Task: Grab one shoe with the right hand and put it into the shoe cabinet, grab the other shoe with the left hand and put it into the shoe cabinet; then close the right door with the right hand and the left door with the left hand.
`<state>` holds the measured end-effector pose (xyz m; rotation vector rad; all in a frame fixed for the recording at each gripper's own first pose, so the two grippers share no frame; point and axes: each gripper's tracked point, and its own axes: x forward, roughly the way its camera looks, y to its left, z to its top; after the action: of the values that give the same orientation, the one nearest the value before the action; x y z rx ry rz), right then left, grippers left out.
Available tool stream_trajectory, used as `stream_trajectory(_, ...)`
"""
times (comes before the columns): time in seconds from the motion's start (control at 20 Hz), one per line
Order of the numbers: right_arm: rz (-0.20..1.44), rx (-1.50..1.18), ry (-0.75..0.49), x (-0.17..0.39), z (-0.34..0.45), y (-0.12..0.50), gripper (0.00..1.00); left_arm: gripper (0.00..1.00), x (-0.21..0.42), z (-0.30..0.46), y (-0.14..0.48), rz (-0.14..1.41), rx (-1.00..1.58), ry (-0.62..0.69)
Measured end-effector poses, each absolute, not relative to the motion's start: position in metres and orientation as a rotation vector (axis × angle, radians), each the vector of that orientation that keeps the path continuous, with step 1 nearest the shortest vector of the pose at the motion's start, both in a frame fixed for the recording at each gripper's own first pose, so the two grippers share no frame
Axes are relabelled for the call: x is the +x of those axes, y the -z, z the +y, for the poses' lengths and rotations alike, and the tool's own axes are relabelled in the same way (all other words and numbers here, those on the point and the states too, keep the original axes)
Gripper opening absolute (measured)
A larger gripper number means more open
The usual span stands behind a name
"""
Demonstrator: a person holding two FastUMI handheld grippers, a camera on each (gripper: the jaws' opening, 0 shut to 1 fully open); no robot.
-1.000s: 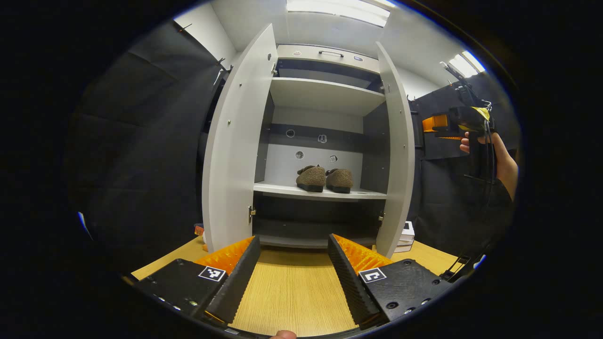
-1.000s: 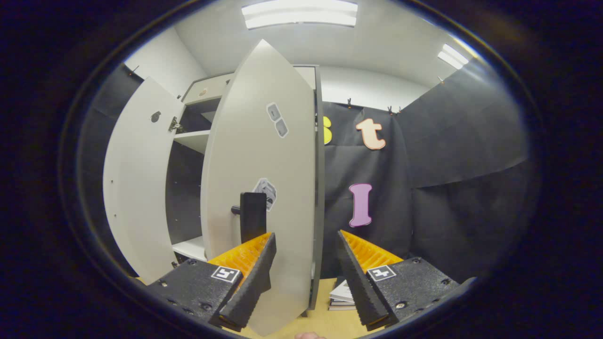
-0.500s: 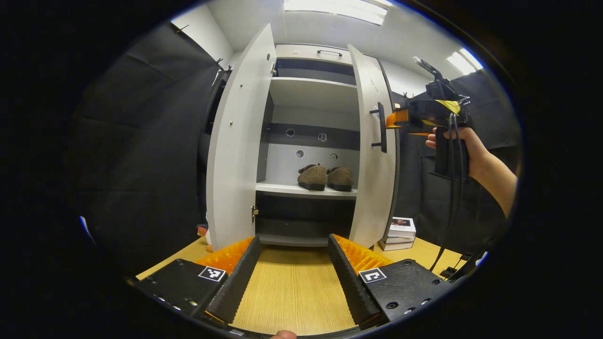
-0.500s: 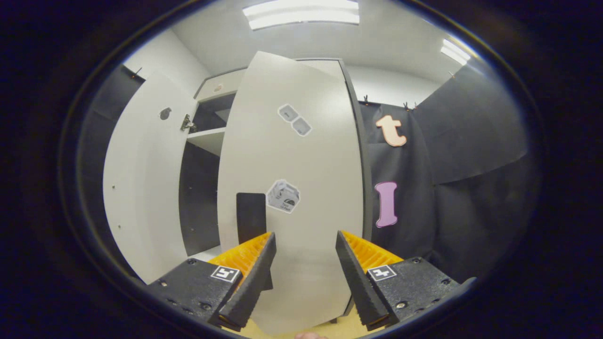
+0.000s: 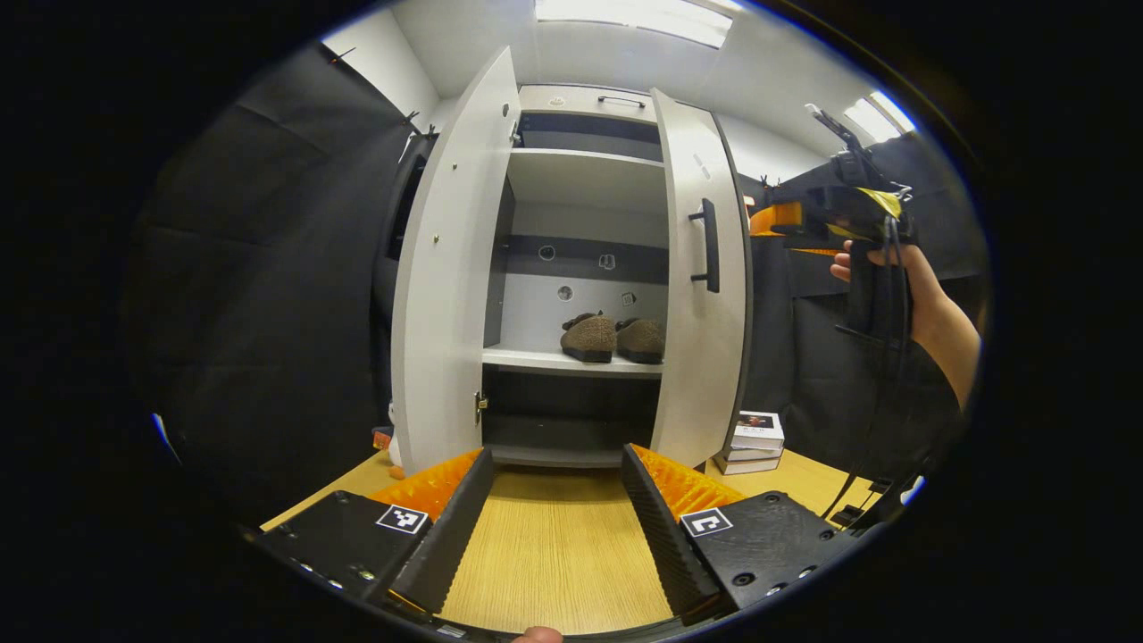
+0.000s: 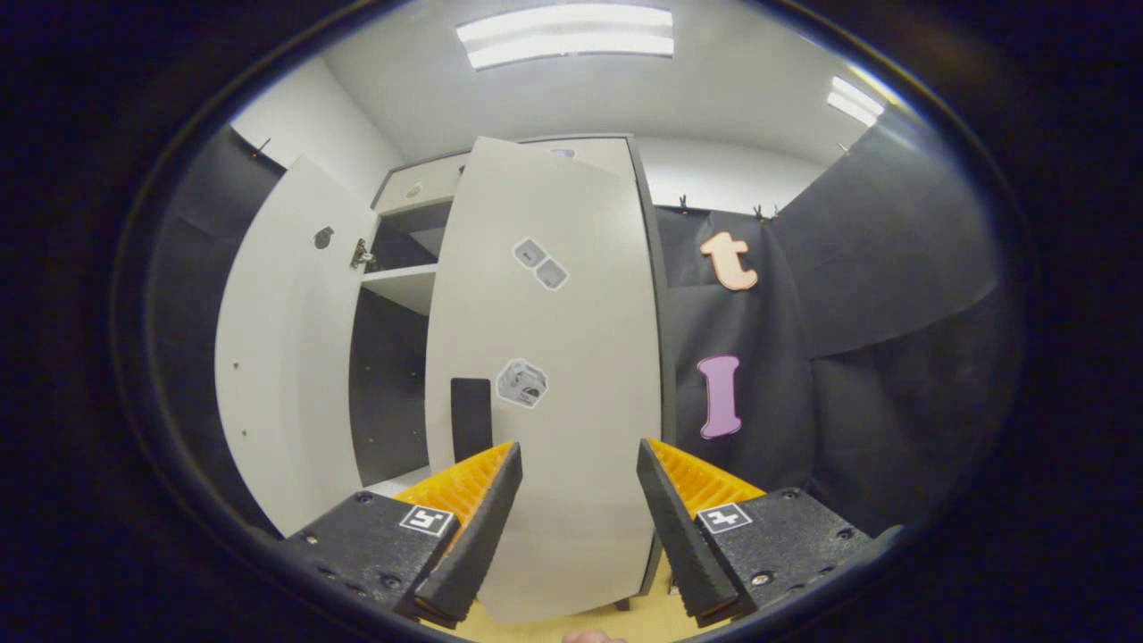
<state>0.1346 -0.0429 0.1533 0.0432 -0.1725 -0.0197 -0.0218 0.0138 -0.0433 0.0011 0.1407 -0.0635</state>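
The step in hand looks like closing the pale grey right door [image 5: 701, 295] of the tall grey shoe cabinet [image 5: 580, 98]: it stands nearly shut but a gap remains at its free edge, so the right gripper [image 6: 571, 500], jaws spread and holding nothing, should push flat on the panel beside the black bar handle [image 5: 707, 246] until it seats. The left gripper [image 5: 555, 518], also spread and empty, hovers over the light wooden table [image 5: 554, 554], facing the pale grey left door [image 5: 446, 286], which stands wide open and comes next. Inside, the pair of brown fuzzy shoes [image 5: 613, 338] sits side by side on the middle shelf [image 5: 536, 359]; the upper shelf looks bare.
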Motion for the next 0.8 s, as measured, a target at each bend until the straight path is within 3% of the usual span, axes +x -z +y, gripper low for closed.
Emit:
stream_trajectory(0.35, -0.119, -0.015, 0.111, 0.077, -0.05, -0.072, 0.85, 0.87, -0.014, 0.002, 0.03, 0.118, -0.004, 0.1)
stream_trajectory(0.8, 0.118, 0.053, 0.124, 0.027, -0.021, 0.069, 0.86, 0.87, -0.011, -0.013, 0.026, 0.111, -0.018, 0.13)
